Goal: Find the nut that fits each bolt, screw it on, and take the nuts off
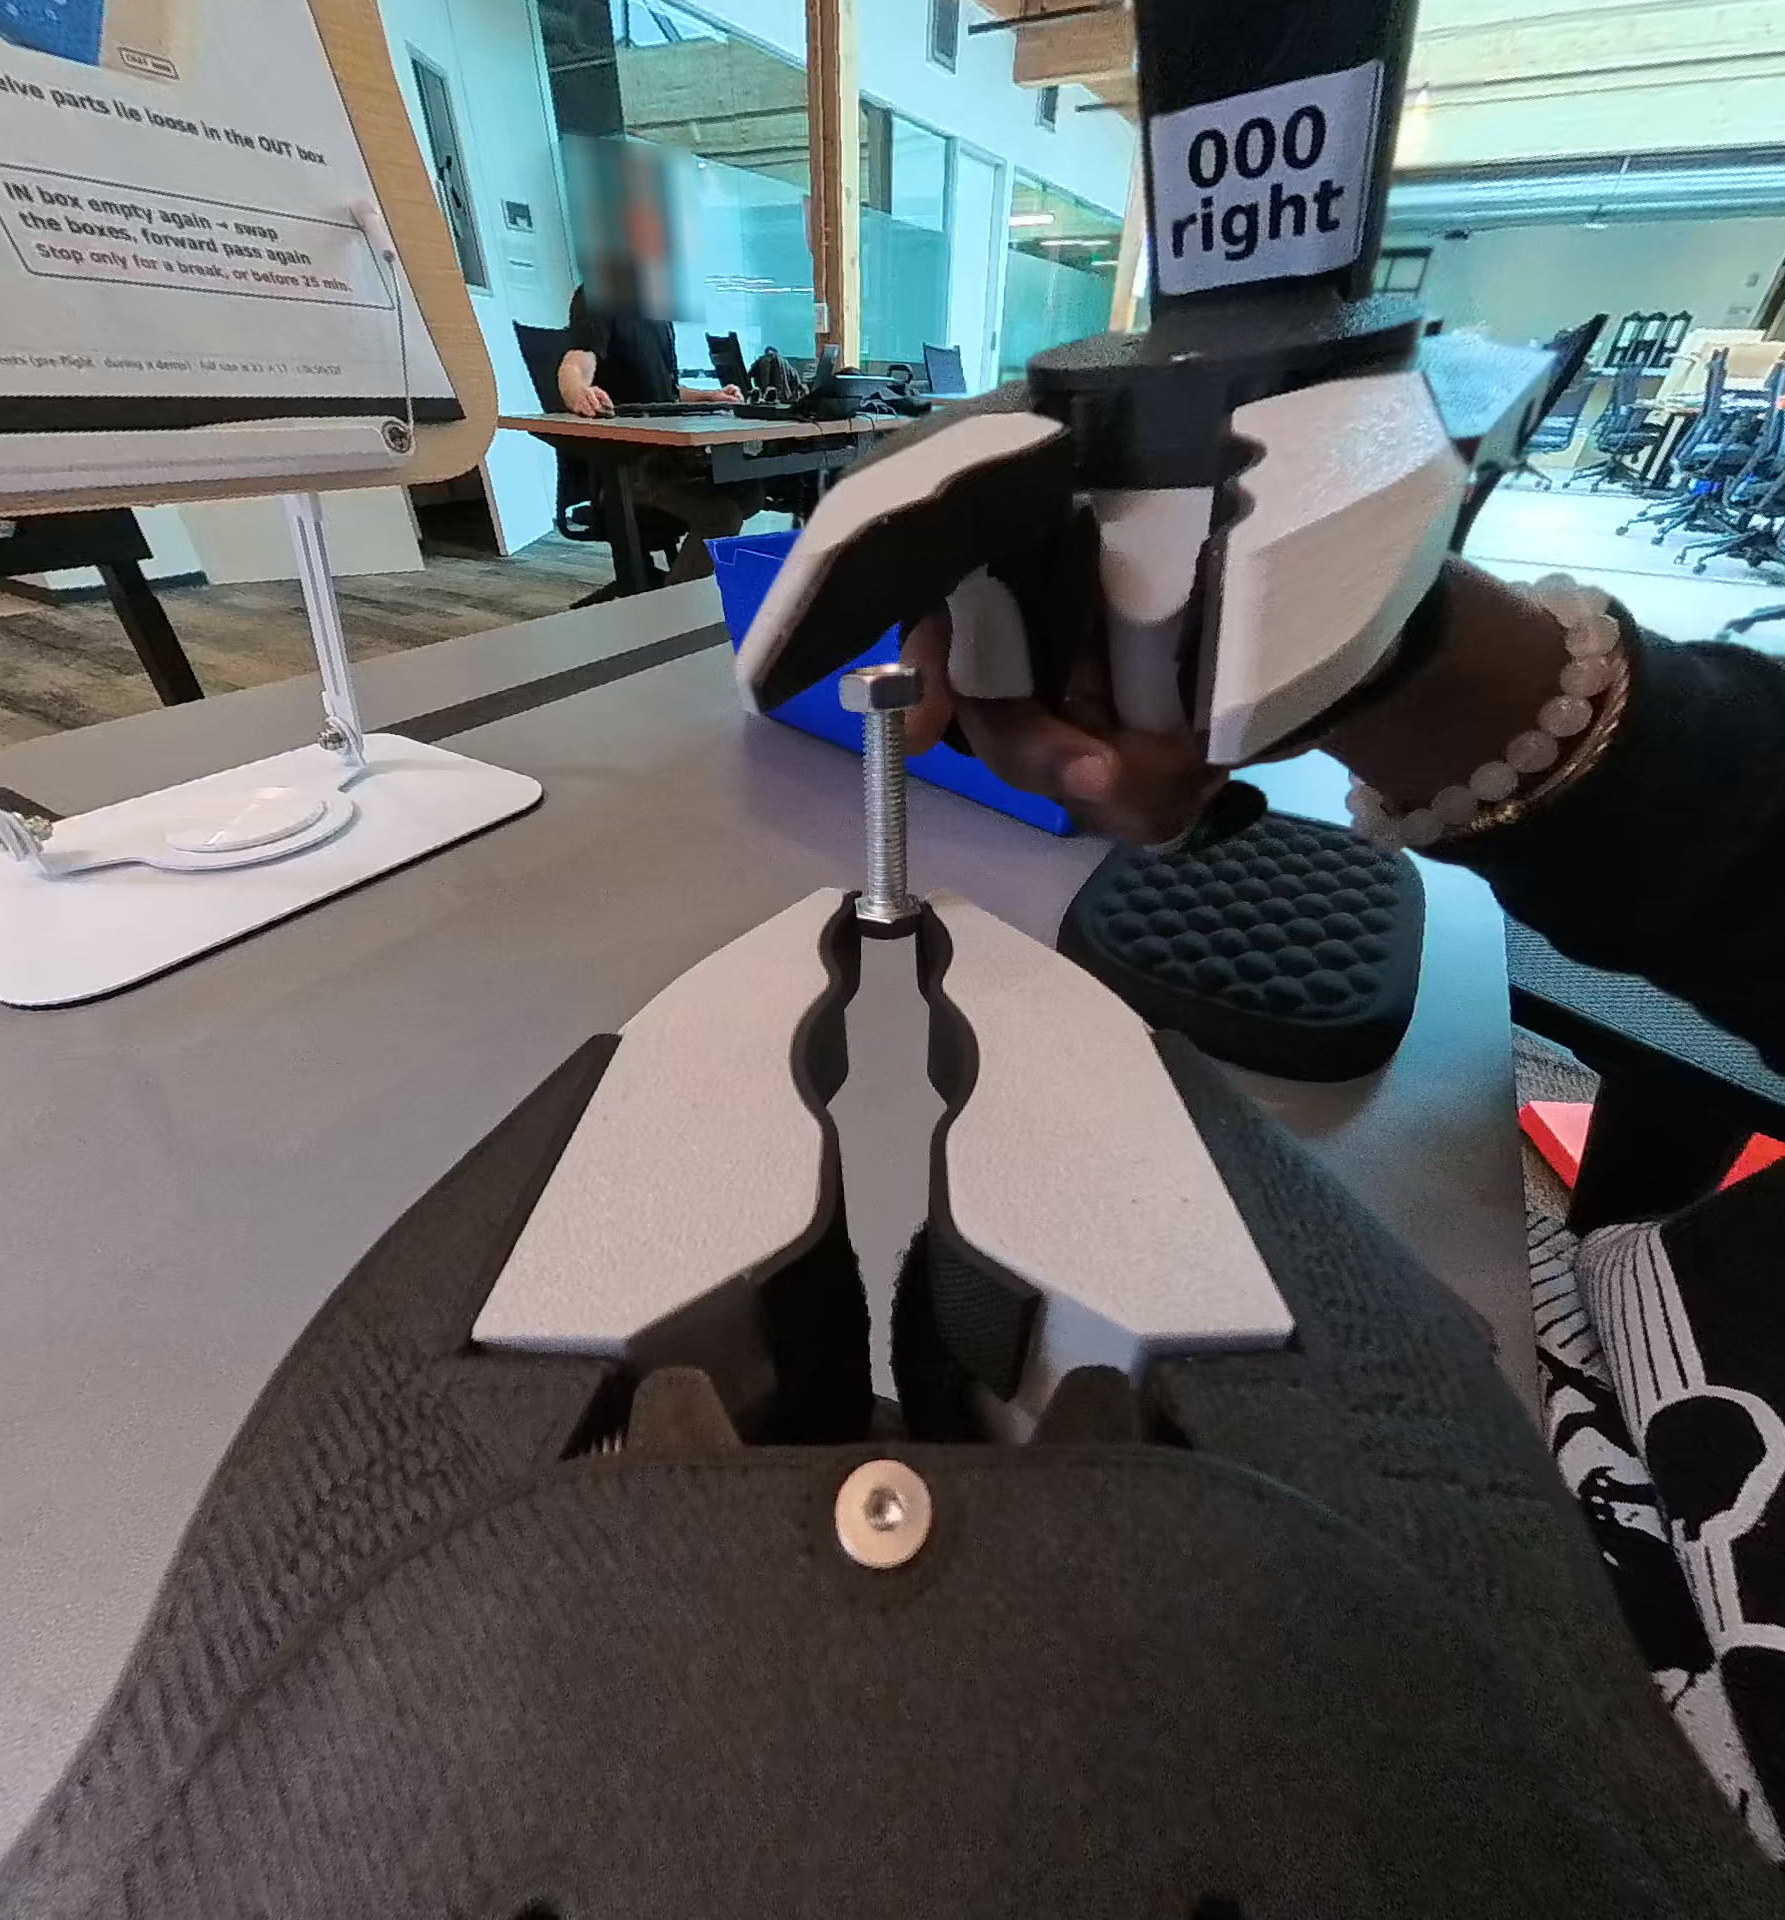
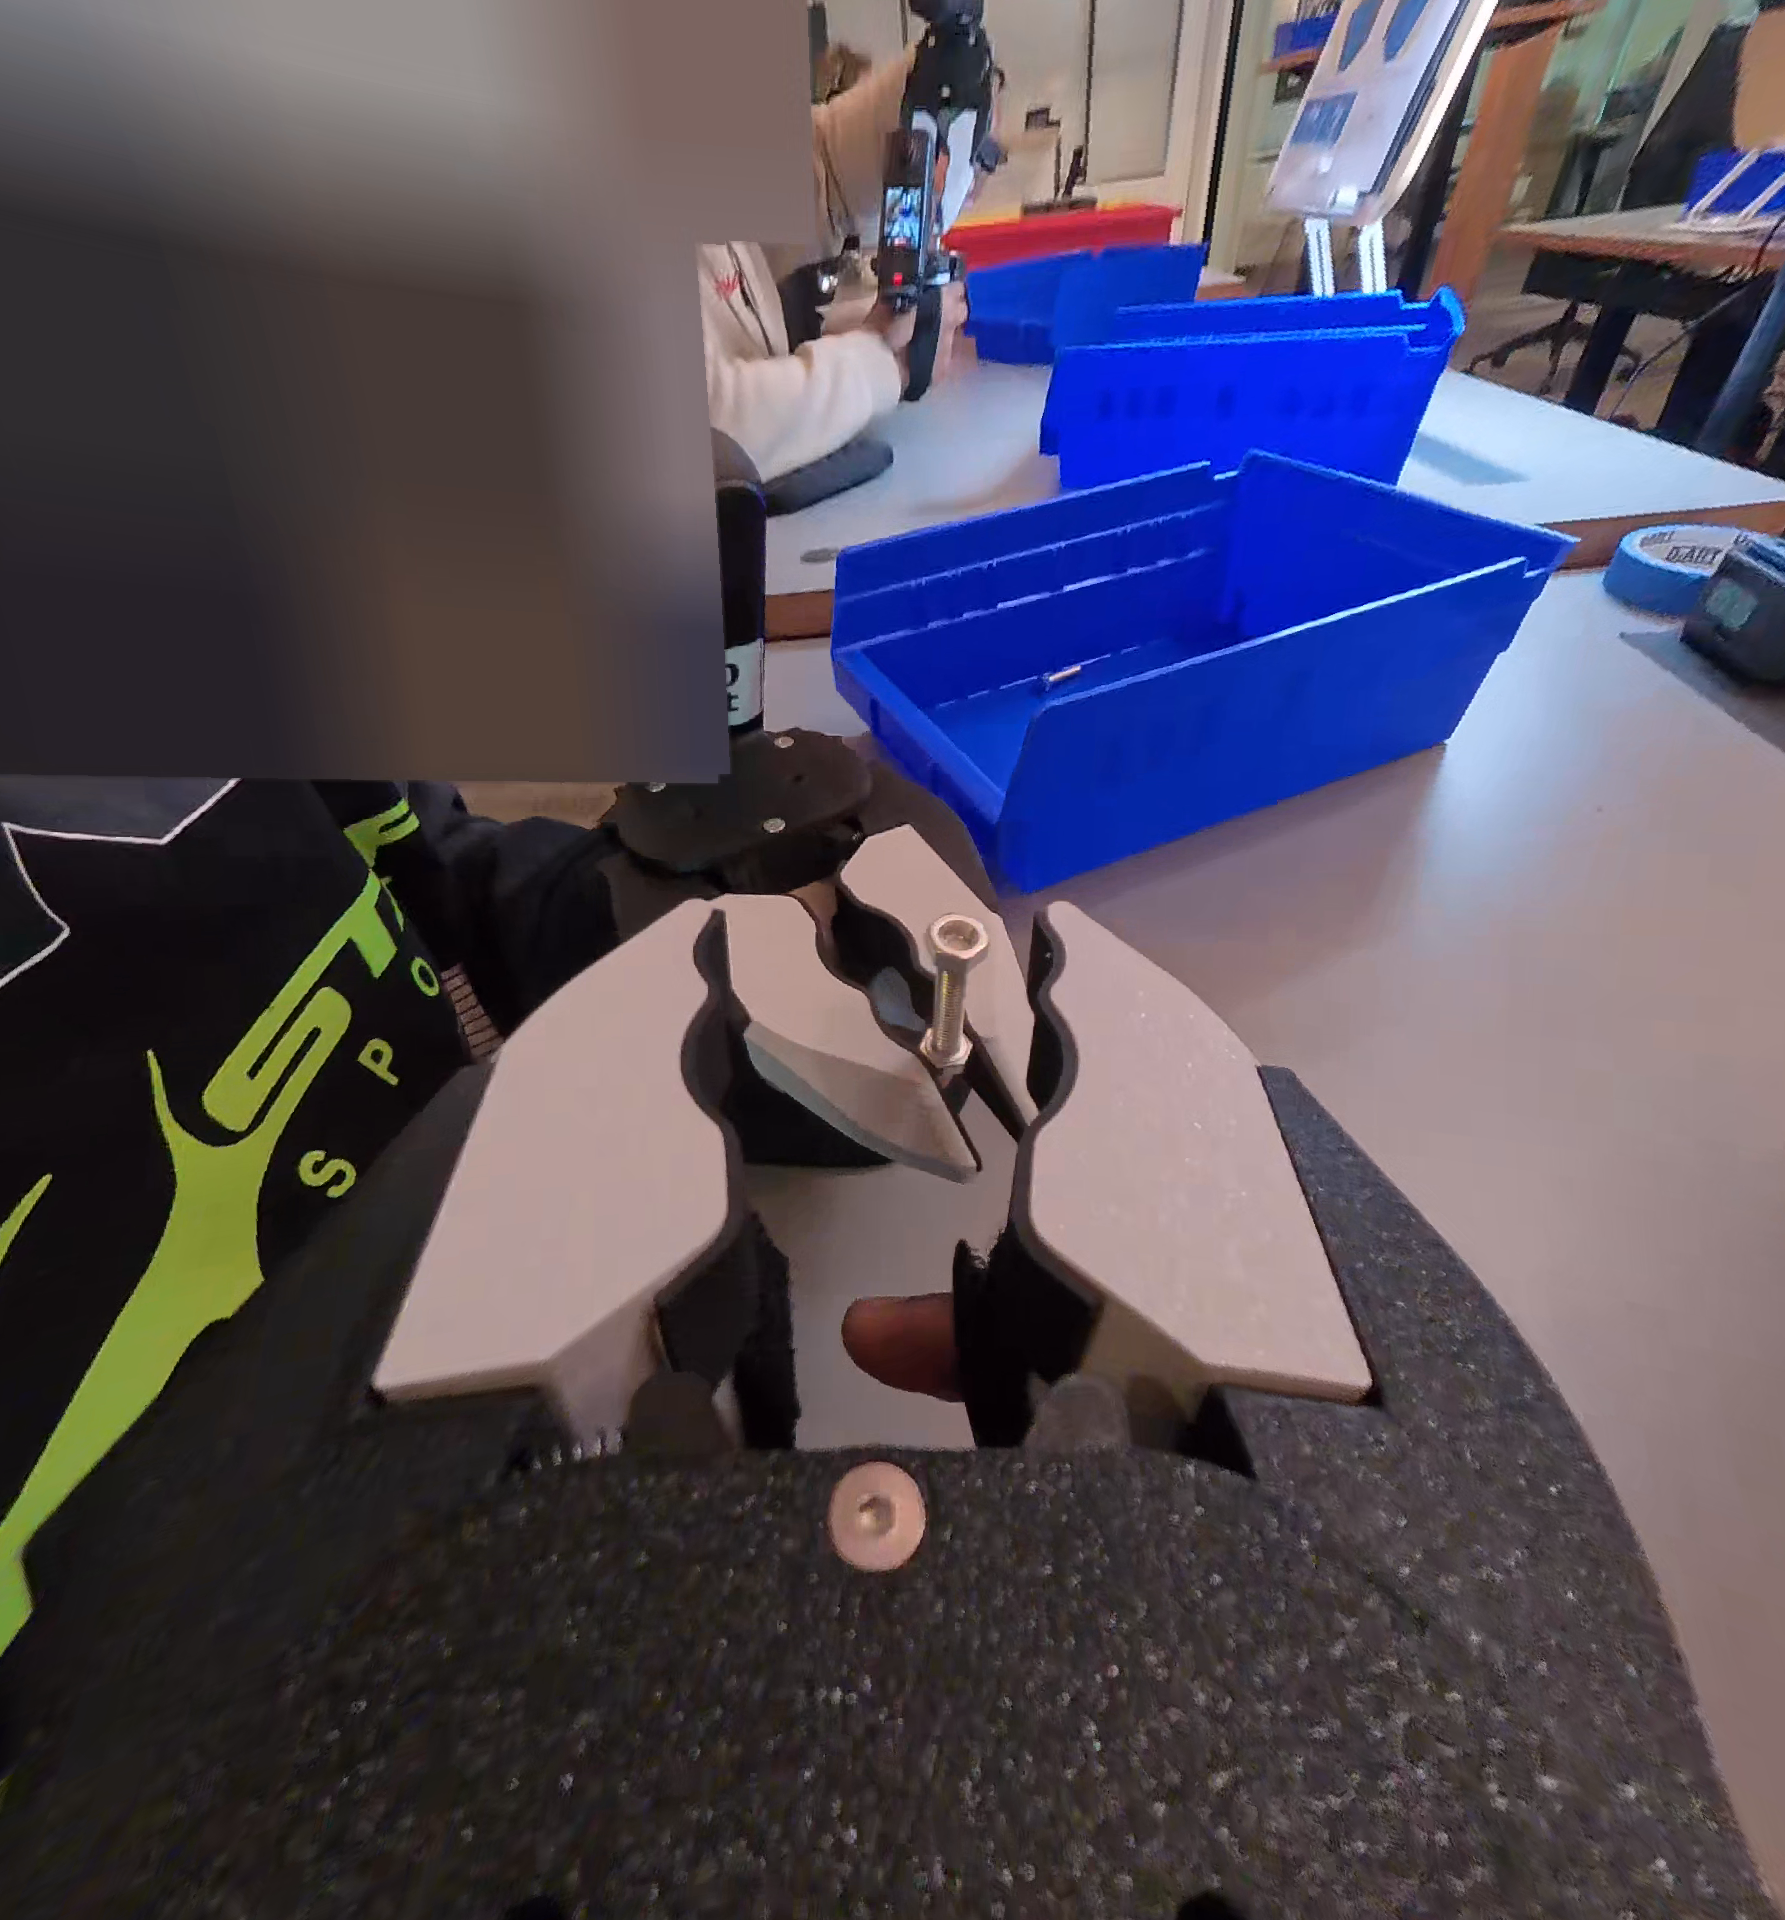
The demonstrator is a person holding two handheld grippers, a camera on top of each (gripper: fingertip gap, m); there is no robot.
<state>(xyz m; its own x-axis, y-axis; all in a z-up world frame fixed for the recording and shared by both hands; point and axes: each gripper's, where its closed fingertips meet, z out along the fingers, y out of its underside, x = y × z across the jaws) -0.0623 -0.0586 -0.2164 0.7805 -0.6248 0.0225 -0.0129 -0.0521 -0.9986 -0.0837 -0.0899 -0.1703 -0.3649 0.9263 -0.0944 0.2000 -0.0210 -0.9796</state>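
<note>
- The left gripper (image 1: 886, 914) is pinching the nut (image 1: 886, 910) at its tips, the bolt (image 1: 882, 790) standing upright from it.
- The right gripper (image 2: 872, 997), jaws spread and empty, is hovering just beside the bolt's head.
- Judging by this, it's the threading step; next comes closing on the head and twisting.

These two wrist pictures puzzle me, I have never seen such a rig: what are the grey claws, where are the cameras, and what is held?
There is no robot here: a person holds a hand-held two-finger gripper in each hand, and each carries a camera looking along its grey fingers. In the left wrist view, the left gripper is shut on the silver hex nut at the lower end of an upright silver threaded bolt. The right gripper, seen in its own view, hangs open above it, holding nothing. On the grey table stands an open blue plastic bin.
</note>
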